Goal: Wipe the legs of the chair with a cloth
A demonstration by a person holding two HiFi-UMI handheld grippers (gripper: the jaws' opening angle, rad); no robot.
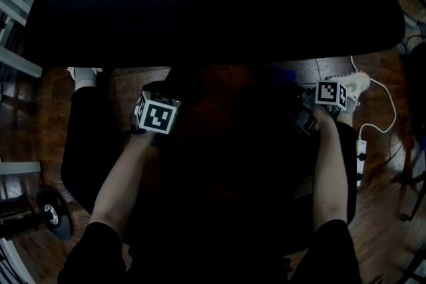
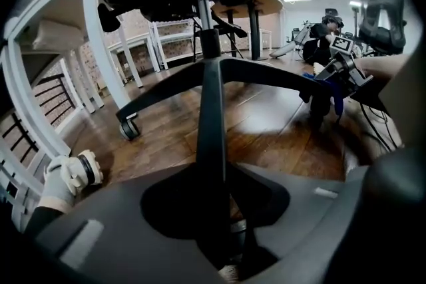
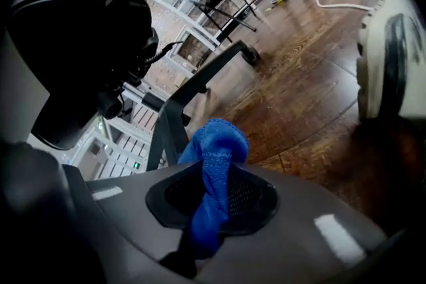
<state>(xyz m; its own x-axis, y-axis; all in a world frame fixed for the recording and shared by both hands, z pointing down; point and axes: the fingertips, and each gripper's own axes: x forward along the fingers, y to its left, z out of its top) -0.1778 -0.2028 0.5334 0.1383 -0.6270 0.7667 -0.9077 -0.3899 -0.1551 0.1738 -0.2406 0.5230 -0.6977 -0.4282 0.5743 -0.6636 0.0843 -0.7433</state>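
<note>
**A:** Head view, quick. Risk?

**B:** It's dark. My left forearm (image 1: 113, 189) and right forearm (image 1: 329, 169) both reach away from me, under the chair seat (image 1: 213, 3), well apart. I can barely see the legs from here, so I'd be wiping half blind. There's a power strip (image 1: 361, 156) on the floor (image 1: 379, 223) just right of my right arm, and a wide sweep could snag it.

**A:** Left gripper view?

**B:** The left claw (image 2: 223, 223) is narrowed onto the near chair leg (image 2: 212, 130), which runs straight in between the jaws. The pads look pressed on it, and there's no cloth there. The claw is angled down along the leg. The chair sits on wheels, with a caster (image 2: 128, 128) far left. If that hold slips, I'd expect the base to roll or spin under the wipe.

**A:** Right gripper view?

**B:** The right claw (image 3: 213, 209) pinches the blue cloth (image 3: 214, 149), which is twisted like a rope and sticks out past the jaws. It's just beside a second leg (image 3: 193, 86), but I can't tell if it's touching. Bunched like that, little cloth would meet the leg, and bare jaw could scrape it. The claw is tilted down toward the floor.
</note>
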